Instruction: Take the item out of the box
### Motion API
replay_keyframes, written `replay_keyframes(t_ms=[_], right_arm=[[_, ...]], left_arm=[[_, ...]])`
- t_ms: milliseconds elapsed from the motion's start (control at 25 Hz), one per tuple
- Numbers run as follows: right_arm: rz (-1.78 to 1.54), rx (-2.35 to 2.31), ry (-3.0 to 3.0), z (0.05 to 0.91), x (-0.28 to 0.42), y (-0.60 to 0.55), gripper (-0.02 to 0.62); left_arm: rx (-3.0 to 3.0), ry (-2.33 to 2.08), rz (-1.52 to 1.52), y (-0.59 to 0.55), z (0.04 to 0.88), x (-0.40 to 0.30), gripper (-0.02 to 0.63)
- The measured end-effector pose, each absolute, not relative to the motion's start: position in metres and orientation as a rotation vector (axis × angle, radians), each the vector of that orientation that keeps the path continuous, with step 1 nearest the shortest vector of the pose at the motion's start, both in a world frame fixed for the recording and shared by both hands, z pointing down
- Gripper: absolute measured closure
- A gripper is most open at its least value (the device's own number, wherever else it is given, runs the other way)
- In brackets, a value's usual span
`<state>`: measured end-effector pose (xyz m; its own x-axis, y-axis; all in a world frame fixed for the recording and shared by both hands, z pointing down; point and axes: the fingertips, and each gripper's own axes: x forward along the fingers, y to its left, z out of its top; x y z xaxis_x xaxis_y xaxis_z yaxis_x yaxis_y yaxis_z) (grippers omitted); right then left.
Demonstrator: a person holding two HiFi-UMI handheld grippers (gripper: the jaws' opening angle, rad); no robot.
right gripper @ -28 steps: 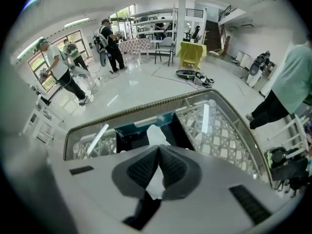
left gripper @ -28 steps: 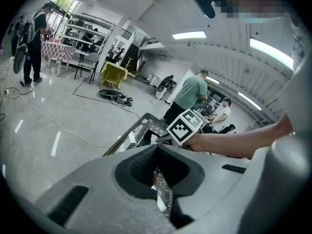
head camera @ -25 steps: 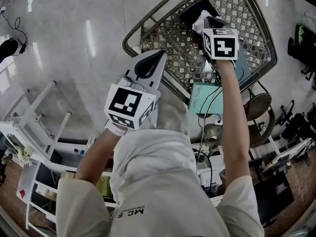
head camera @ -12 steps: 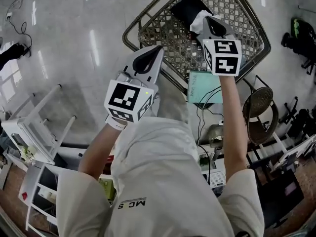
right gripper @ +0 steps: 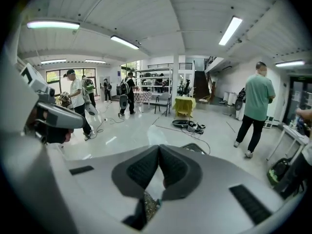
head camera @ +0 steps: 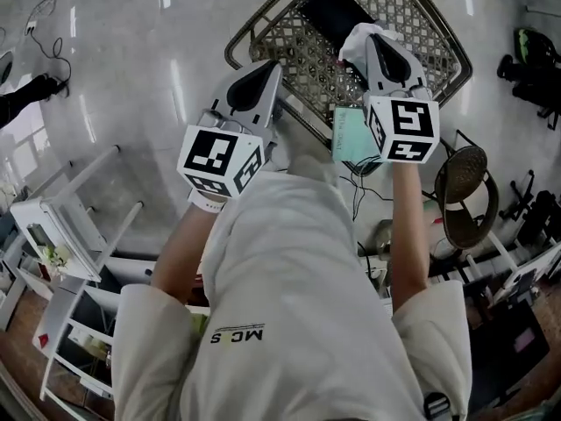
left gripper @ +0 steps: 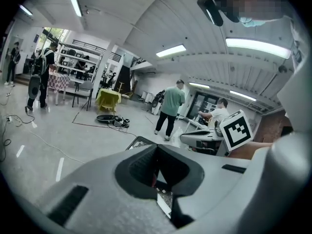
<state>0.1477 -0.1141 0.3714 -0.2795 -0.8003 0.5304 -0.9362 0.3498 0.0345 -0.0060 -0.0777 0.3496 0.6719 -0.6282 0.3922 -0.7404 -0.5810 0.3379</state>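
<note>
The right gripper is pinching a white item between its closed jaws, holding it just beside the black box that is lying on the woven surface. The left gripper is hovering by the surface's near rim, its jaws together.

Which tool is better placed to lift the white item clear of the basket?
Right: the right tool is shut on the white item above the basket; the left tool is shut at the rim.
</note>
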Motion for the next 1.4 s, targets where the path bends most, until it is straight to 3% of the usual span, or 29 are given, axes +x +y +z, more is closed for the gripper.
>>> replay_keyframes(t_ms=[880, 1400], right_arm=[[0.204, 1.847, -2.330, 0.239, 0.160, 0.000, 0.576], [0.168, 1.878, -2.351, 0.233, 0.156, 0.019, 0.575]], left_arm=[[2.617, -1.138, 0.182, -0.028, 0.238, -0.002, 0.586], [2.631, -1.168, 0.140, -0.012, 0.225, -0.007, 0.586]])
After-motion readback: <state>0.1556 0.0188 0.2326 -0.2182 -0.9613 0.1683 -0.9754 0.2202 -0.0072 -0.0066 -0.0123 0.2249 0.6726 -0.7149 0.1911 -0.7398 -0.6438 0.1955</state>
